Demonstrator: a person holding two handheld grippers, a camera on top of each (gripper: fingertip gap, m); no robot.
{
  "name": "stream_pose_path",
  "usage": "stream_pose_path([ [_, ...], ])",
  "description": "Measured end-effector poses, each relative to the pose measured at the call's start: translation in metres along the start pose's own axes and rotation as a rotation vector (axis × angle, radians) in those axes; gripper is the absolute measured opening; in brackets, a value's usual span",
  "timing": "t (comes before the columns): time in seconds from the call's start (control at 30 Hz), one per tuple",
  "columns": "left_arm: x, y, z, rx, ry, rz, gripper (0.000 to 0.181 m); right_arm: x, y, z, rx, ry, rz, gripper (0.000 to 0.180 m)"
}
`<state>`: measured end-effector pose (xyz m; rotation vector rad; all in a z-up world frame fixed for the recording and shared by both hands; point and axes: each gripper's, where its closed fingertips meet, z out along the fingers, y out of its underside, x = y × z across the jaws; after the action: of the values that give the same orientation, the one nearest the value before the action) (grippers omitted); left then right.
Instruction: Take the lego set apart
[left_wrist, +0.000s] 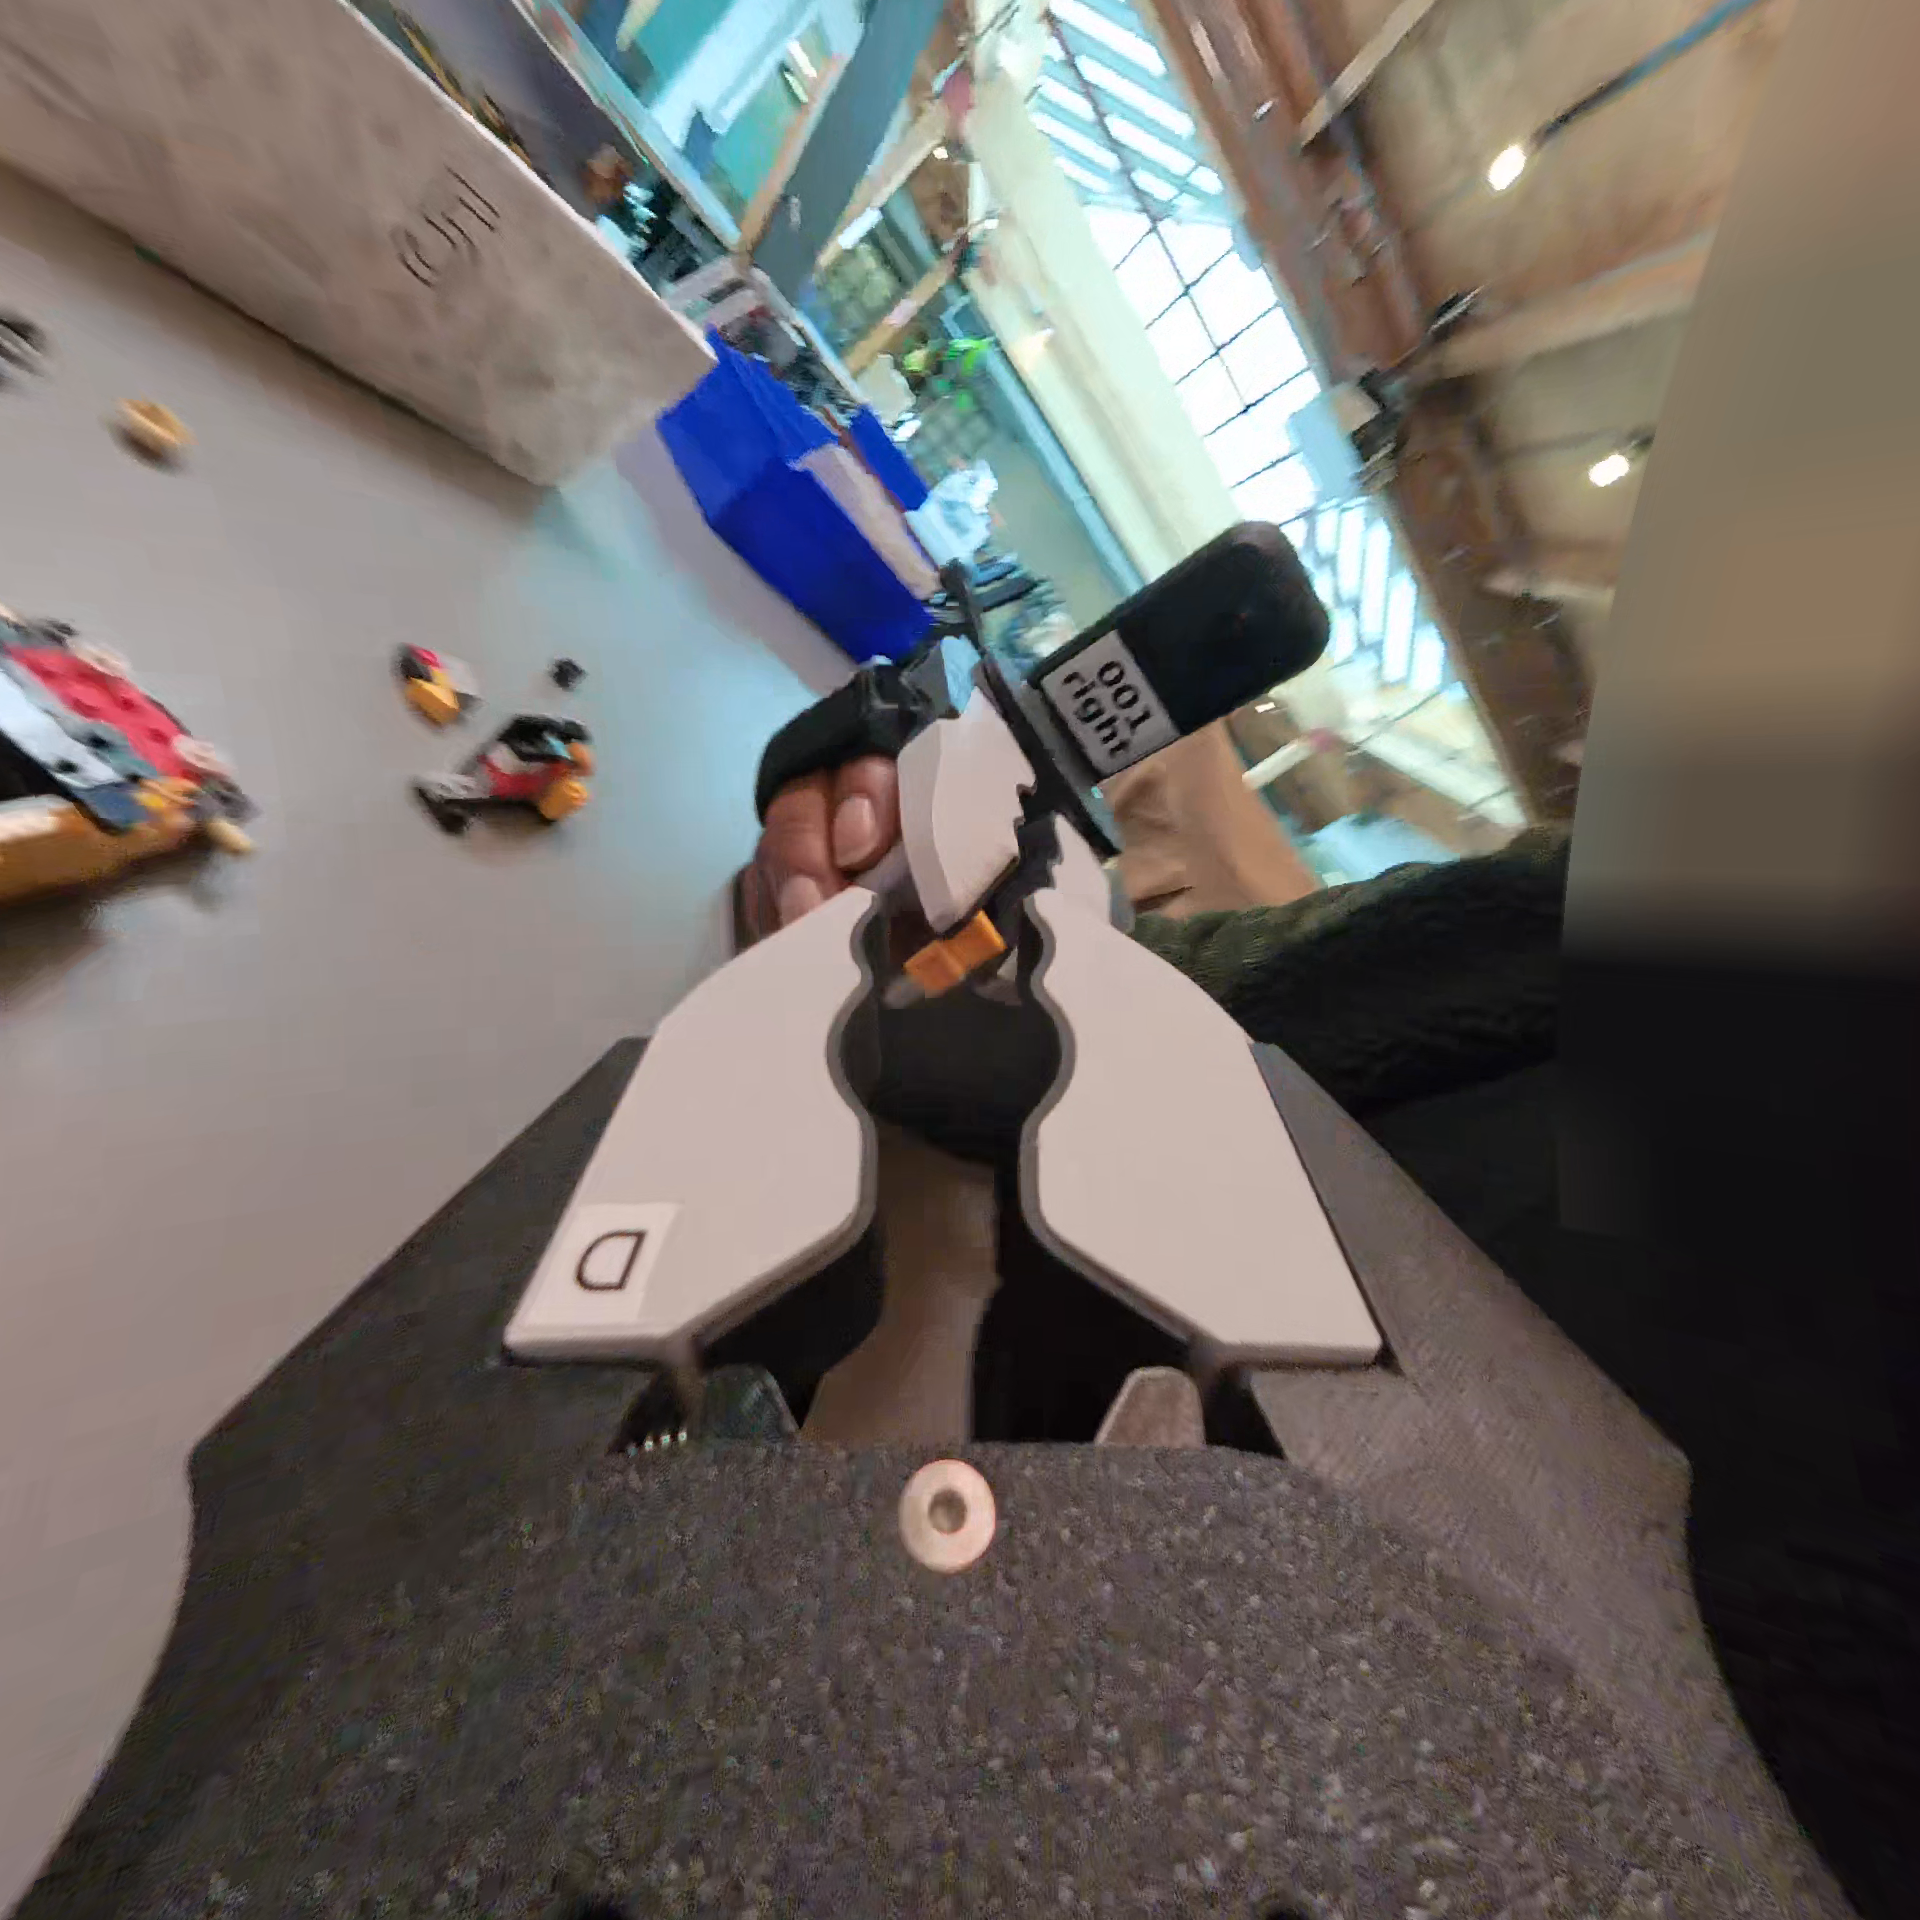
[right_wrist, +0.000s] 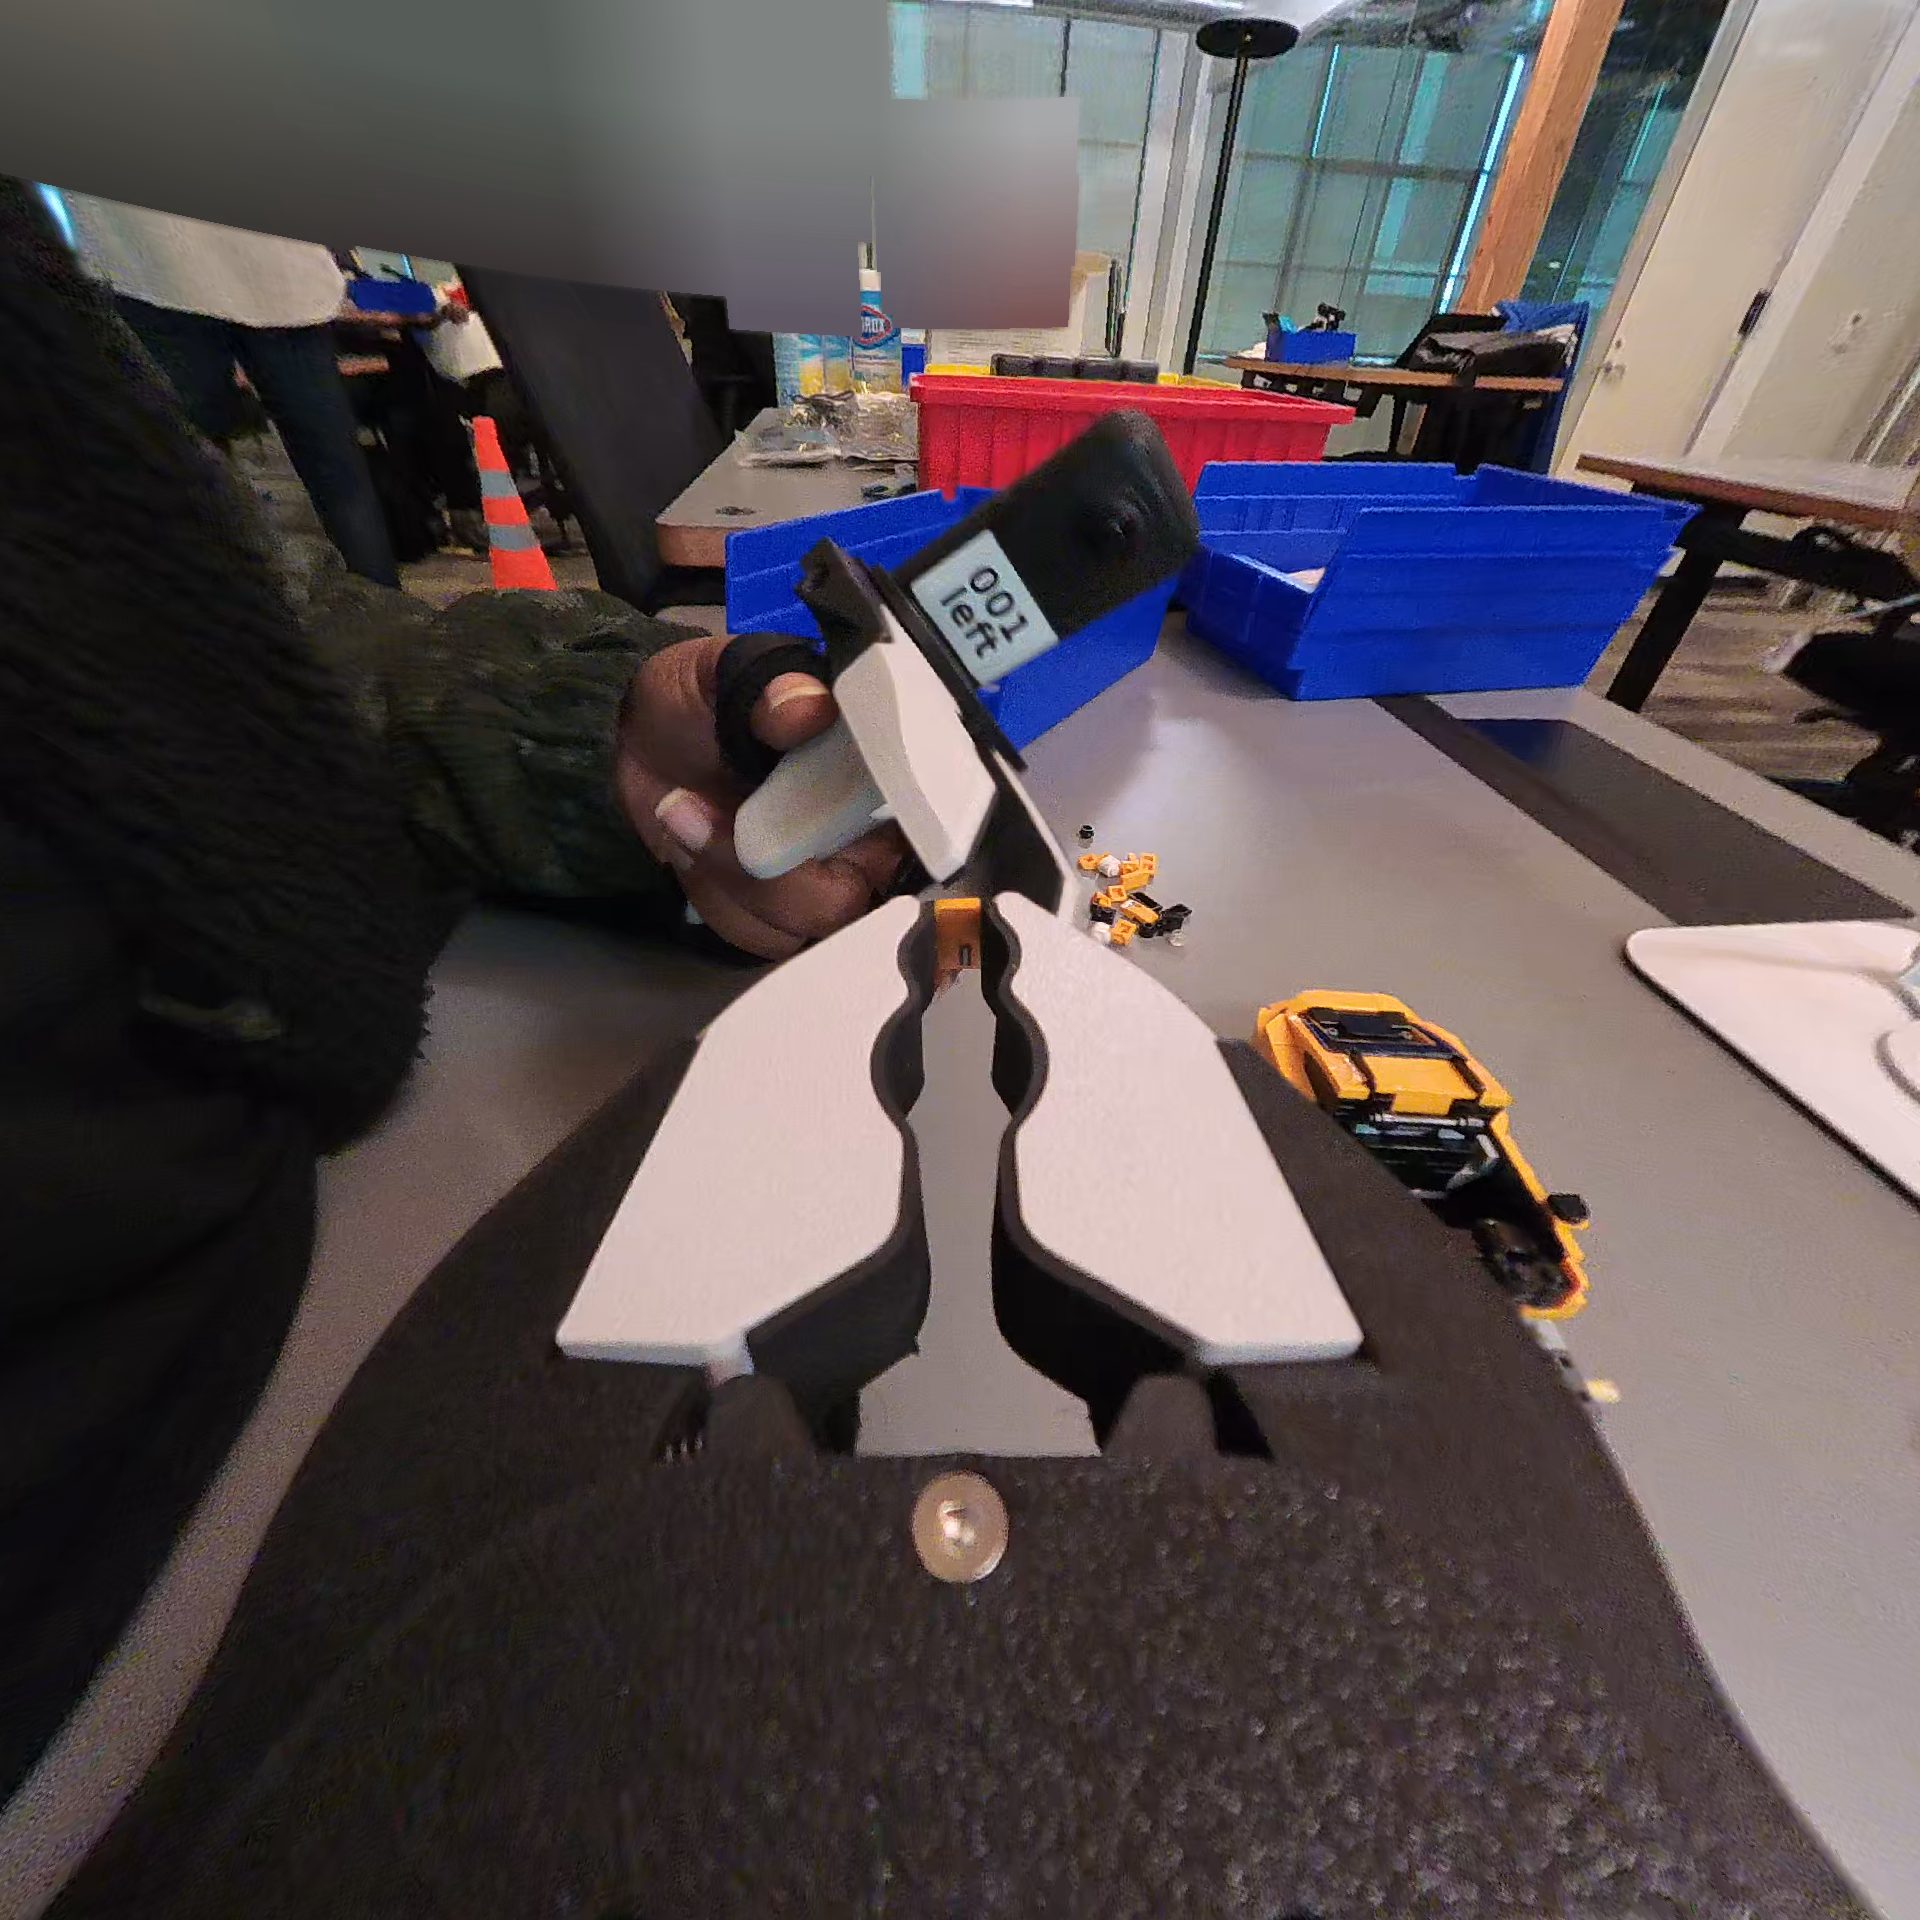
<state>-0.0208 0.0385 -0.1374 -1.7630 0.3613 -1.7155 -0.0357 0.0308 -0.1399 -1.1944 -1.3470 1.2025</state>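
A small orange lego piece (left_wrist: 952, 962) is held in the air between both grippers, above the grey table (left_wrist: 312, 1039). My left gripper (left_wrist: 951, 930) is shut on it. The right gripper's white fingers (left_wrist: 961, 831) come in from the far side and pinch the same piece. In the right wrist view my right gripper (right_wrist: 958, 923) is shut on the orange piece (right_wrist: 956, 927), and the left gripper's fingers (right_wrist: 914, 769) reach down to it from above. A yellow and black lego car (right_wrist: 1423, 1132) lies on the table (right_wrist: 1299, 790) to the right.
A partly stripped red and orange car body (left_wrist: 94, 758), a small red sub-assembly (left_wrist: 514, 774) and loose bits (left_wrist: 431, 681) lie to the left. A pile of small pieces (right_wrist: 1132, 896) sits ahead. Blue bins (right_wrist: 1434, 582), a red bin (right_wrist: 1122, 426) and a white base (right_wrist: 1787, 1018) stand around. Left and right tips are no more than a few centimetres apart.
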Motion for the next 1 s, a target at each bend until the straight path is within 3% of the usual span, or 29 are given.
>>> stream_pose_path([
  [0.2, 0.006, 0.008, 0.002, -0.027, 0.106, -0.15, 0.019, -0.004, -0.002, 0.0, -0.003, 0.02, -0.102, 0.008],
  [0.43, 0.002, 0.003, -0.011, -0.047, 0.043, -0.064, 0.016, -0.001, 0.001, 0.001, -0.032, 0.077, -0.181, 0.008],
  [0.53, -0.021, -0.022, -0.047, -0.008, -0.193, 0.105, 0.016, 0.013, -0.004, -0.007, -0.024, 0.132, -0.143, 0.015],
  [0.67, -0.107, -0.041, -0.144, -0.184, -0.916, 0.413, 0.016, 0.043, -0.011, -0.025, 0.006, 0.255, -0.084, 0.017],
  [0.73, -0.131, -0.035, -0.181, -0.303, -1.106, 0.446, 0.016, 0.056, -0.013, -0.036, 0.019, 0.313, -0.066, 0.016],
  [0.8, -0.143, -0.029, -0.197, -0.345, -1.17, 0.431, 0.016, 0.066, -0.015, -0.046, 0.029, 0.36, -0.049, 0.016],
  [1.0, -0.146, -0.024, -0.199, -0.354, -1.138, 0.404, 0.026, 0.083, -0.015, -0.063, 0.054, 0.426, 0.011, 0.015],
])
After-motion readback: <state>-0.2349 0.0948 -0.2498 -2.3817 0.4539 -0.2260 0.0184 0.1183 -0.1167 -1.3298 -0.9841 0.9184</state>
